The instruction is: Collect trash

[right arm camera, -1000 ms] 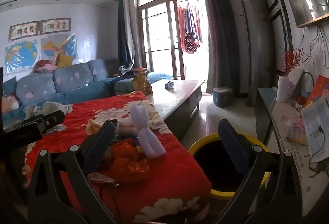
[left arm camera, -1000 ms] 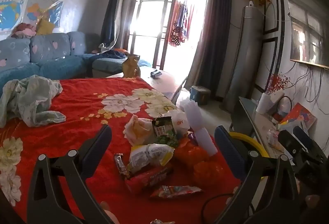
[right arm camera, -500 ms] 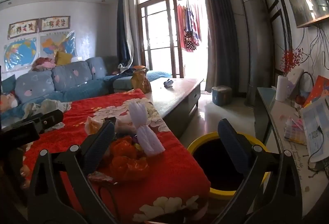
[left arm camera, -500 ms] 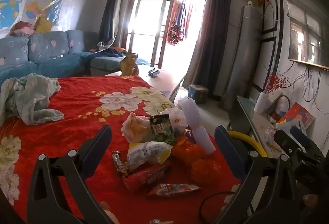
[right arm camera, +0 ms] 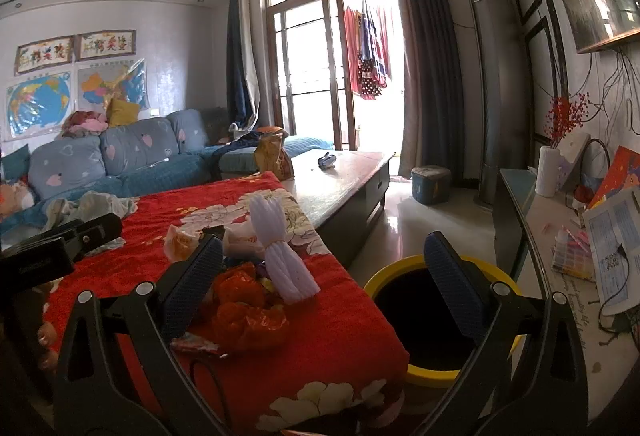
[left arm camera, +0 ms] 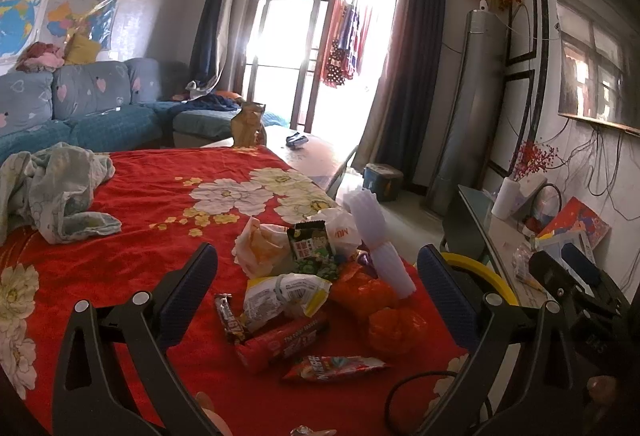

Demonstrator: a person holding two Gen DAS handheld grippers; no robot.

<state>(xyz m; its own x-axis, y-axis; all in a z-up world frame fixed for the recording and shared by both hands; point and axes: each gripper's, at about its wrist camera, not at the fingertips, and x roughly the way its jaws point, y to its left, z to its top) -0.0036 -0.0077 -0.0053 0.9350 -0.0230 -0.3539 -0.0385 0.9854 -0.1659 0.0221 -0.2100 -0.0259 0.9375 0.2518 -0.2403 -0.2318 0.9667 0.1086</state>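
A heap of trash lies on the red flowered cloth [left arm camera: 152, 203]: a white and yellow snack bag [left arm camera: 284, 294], red wrappers [left arm camera: 286, 342], orange plastic bags [left arm camera: 396, 324], a white foam sleeve [left arm camera: 380, 240] and a black and green packet [left arm camera: 312, 248]. My left gripper [left arm camera: 316, 284] is open and empty, hovering just short of the heap. My right gripper [right arm camera: 324, 280] is open and empty, to the right of the heap, with the foam sleeve [right arm camera: 280, 256] and orange bags [right arm camera: 244, 304] by its left finger. A yellow-rimmed bin [right arm camera: 404, 276] stands on the floor beside the table.
A crumpled pale cloth [left arm camera: 56, 187] lies at the table's far left. A brown bag [left arm camera: 248, 123] and a dark object stand on the bare table end. A blue sofa [left arm camera: 88, 107] is behind. A side cabinet [right arm camera: 568, 248] with papers and a vase is at right.
Both views have shifted slightly; the heap sits a little lower and nearer between the left fingers. Both grippers stay open and nothing has been picked up.
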